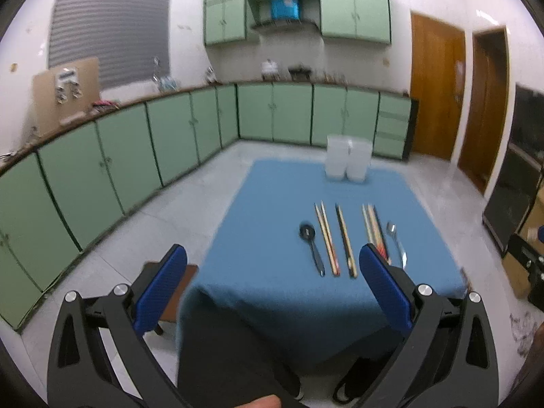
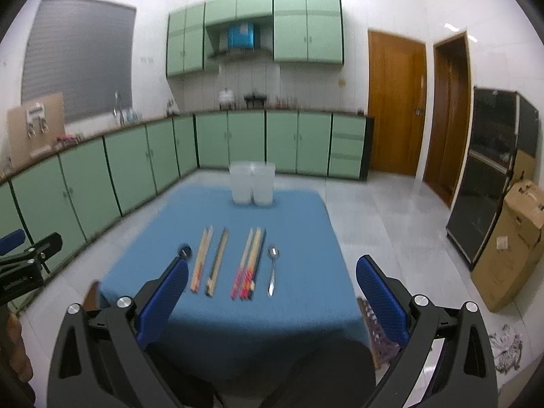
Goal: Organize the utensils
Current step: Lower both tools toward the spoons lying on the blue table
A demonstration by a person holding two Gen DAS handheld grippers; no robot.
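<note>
Chopsticks & spoon lie lengthwise on table, spoon bowl toward cups; both grippers' fingers spread wide, empty.

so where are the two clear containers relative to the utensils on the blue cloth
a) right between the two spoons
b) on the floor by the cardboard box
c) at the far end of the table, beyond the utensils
c: the two clear containers stand side by side at the far end of the blue cloth, past the tips of the chopsticks.
</note>
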